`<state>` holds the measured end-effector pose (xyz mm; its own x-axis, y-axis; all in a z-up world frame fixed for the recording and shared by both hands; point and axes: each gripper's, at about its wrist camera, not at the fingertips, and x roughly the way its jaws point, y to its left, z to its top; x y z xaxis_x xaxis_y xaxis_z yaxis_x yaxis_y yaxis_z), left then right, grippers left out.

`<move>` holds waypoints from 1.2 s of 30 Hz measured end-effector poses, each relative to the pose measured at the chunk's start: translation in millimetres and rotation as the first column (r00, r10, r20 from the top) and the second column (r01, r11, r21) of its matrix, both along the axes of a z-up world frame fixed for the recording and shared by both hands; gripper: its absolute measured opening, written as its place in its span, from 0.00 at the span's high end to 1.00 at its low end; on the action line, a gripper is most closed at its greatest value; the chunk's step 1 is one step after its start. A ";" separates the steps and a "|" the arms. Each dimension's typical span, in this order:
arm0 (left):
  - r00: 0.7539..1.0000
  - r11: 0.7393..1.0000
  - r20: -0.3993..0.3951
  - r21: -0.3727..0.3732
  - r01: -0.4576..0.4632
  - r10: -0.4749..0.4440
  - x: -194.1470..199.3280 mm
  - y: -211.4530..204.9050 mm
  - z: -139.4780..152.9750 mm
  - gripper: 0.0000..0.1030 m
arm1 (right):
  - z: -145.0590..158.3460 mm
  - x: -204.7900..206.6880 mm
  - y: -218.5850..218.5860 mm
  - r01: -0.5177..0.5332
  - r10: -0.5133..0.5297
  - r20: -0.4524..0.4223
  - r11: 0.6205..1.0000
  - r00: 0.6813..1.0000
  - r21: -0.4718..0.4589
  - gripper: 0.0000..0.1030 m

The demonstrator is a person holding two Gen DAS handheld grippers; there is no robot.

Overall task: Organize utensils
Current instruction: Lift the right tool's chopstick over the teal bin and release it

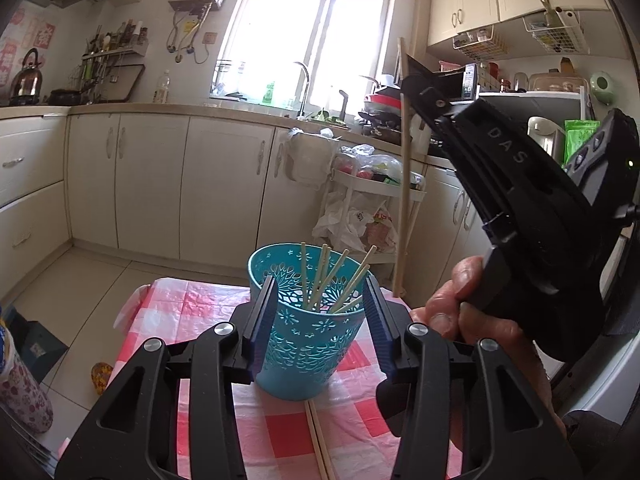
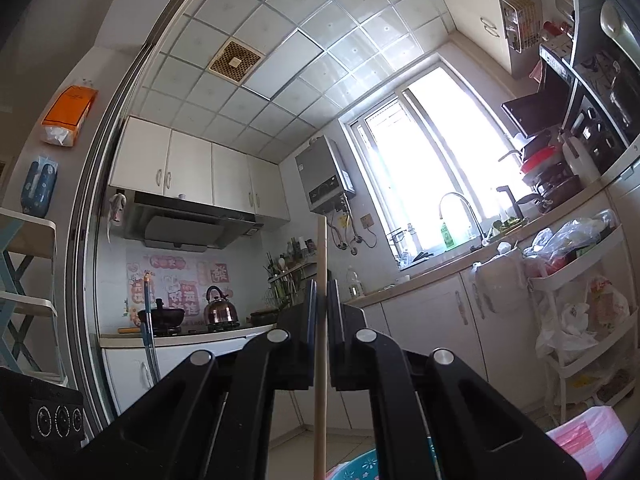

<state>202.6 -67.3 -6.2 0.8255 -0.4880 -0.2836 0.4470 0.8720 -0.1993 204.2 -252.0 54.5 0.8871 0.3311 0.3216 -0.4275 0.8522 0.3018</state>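
1. Left gripper (image 1: 316, 312) hugs the blue cup (image 1: 308, 332) w/ one pad on each side, abt half wide. Cup stands on the pink check cloth (image 1: 192, 308) and is tipped a bit.
2. Cup has a bunch of chopsticks (image 1: 332, 280) in it, leaning all ways.
3. Right gripper (image 2: 322, 312) is pinched tight on one long chopstick (image 1: 405, 168). Stick hangs nearly straight up & down, just right of the cup, tip a bit higher than the rim.
4. A hand (image 1: 460, 308) holds that gripper from below.
5. Two more sticks (image 1: 320, 440) lie on the cloth under the cup.
6. Stick looks thin, light, stiff, smooth wood, so I think it can slip or swing. Best to pinch near the middle, like now.
7. Cup looks light w/ holes, prob easy to knock over, so hold its sides.
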 end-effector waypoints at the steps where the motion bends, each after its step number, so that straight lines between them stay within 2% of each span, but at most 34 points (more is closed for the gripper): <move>1: 1.000 1.000 0.001 0.005 0.001 -0.001 1.7 -2.3 -0.5 0.59 | -1.5 1.4 0.2 0.002 -0.002 -0.003 1.000 1.000 0.002 0.94; 5: 1.000 0.999 -0.015 0.039 0.027 -0.026 12.8 -13.8 -4.6 0.59 | -6.5 5.9 -3.8 -0.015 0.015 -0.016 1.000 1.000 0.024 0.94; 9: 0.998 0.998 -0.023 0.037 0.059 -0.058 19.7 -16.4 -5.3 0.59 | -8.9 1.7 -7.4 -0.012 0.012 -0.015 1.000 1.000 0.021 0.94; 15: 0.990 0.989 -0.033 0.057 0.140 -0.138 31.0 -21.9 -4.2 0.59 | -8.0 1.6 -4.8 -0.030 0.030 -0.017 0.999 0.999 -0.010 0.94; 20: 0.987 0.988 -0.040 0.020 0.155 -0.154 37.7 -11.2 0.6 0.59 | -4.5 4.5 -5.7 -0.019 0.019 -0.013 1.000 1.000 -0.022 0.94; 24: 0.979 0.979 -0.025 -0.018 0.204 -0.204 36.3 -2.8 6.0 0.59 | -2.8 2.9 -4.8 -0.017 0.017 -0.007 0.999 1.000 -0.038 0.94; 29: 0.959 0.959 0.010 0.026 0.283 -0.283 30.1 -11.9 14.6 0.59 | -0.9 -0.1 2.1 -0.036 0.036 0.003 0.997 0.999 -0.064 0.94; 36: 0.969 0.962 -0.008 0.118 0.245 -0.246 48.7 -27.6 11.6 0.59 | -0.4 2.2 6.9 -0.040 0.041 0.013 0.994 0.999 -0.098 0.94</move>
<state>251.2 -94.9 5.3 0.6865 -0.6399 -0.3453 0.6516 0.7522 -0.0985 206.4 -245.0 54.1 0.8677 0.3971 0.2989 -0.4660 0.8592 0.2113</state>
